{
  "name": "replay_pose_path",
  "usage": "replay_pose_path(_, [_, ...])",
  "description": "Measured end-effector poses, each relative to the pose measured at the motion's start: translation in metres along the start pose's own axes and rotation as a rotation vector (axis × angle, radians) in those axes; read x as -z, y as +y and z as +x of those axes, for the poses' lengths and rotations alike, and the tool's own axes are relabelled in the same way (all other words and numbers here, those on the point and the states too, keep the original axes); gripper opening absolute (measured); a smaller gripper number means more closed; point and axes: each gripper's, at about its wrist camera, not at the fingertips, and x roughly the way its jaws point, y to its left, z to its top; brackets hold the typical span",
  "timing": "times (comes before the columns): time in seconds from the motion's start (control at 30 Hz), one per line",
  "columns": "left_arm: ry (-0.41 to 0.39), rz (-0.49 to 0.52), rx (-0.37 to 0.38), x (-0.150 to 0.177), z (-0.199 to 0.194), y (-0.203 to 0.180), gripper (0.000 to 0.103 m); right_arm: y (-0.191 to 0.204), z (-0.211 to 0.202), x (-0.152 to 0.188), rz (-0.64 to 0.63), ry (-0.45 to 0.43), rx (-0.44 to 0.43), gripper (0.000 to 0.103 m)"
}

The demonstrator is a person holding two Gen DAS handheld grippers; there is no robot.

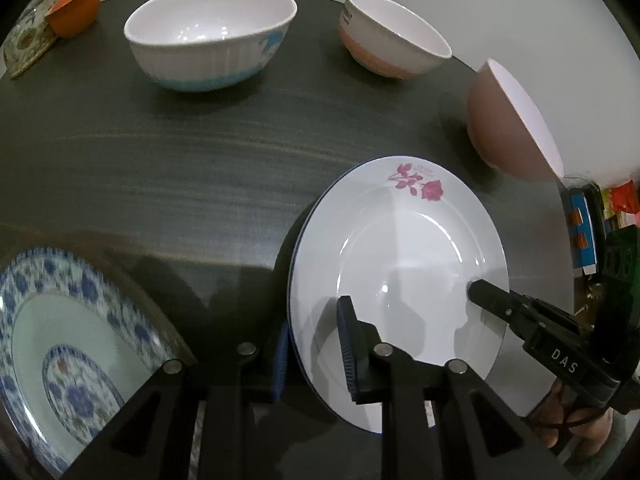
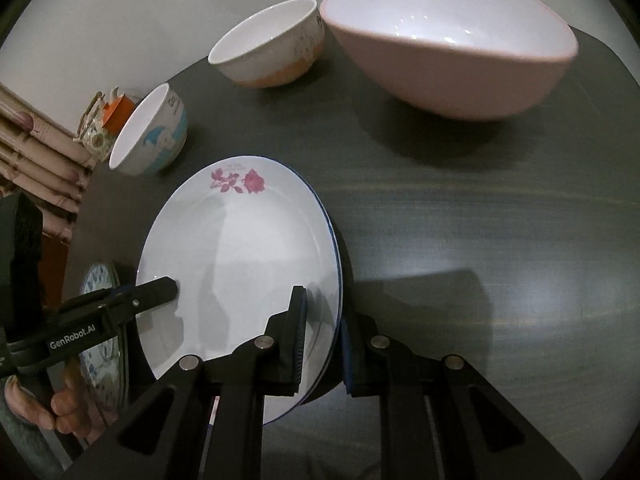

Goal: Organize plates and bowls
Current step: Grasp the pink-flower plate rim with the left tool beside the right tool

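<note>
A white plate with a pink rose lies on a blue-rimmed plate, whose edge shows under it. My left gripper straddles the near-left rim of this stack, one finger above, one below. My right gripper straddles the opposite rim the same way and shows in the left wrist view. Whether the pads press the plates I cannot tell. A blue-patterned plate lies to the left. A white-and-blue bowl, a white-and-orange bowl and a large pink bowl stand at the back.
The dark wood-grain table holds everything. An orange cup and a patterned box sit at its far left corner. A bamboo-like screen stands beyond the table's left edge. A hand holds the left gripper.
</note>
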Motion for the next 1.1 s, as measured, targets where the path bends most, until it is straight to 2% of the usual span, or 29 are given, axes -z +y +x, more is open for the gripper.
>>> replay_pose_path(0.4, [0.018,0.003,-0.022,0.020,0.001,-0.012,0.021,0.006,-0.011,0.047,0.009,0.023,0.004,0.015])
replay_pose_path(0.6, [0.026,0.017,-0.038,0.021,0.010,-0.032,0.021,0.006,-0.018,0.069,0.013,0.034,0.011,0.015])
replay_pose_path(0.63, [0.028,0.018,-0.038,0.003,0.018,-0.035,0.021,0.007,-0.019,0.072,0.014,0.035,0.013,0.016])
replay_pose_path(0.83, [0.022,0.024,-0.037,-0.002,0.010,-0.019,0.021,0.014,-0.021,0.085,0.010,0.036,0.029,0.016])
replay_pose_path(1.1, [0.004,0.025,-0.035,-0.012,0.007,-0.020,0.021,0.018,-0.023,0.099,-0.002,0.033,0.037,0.016])
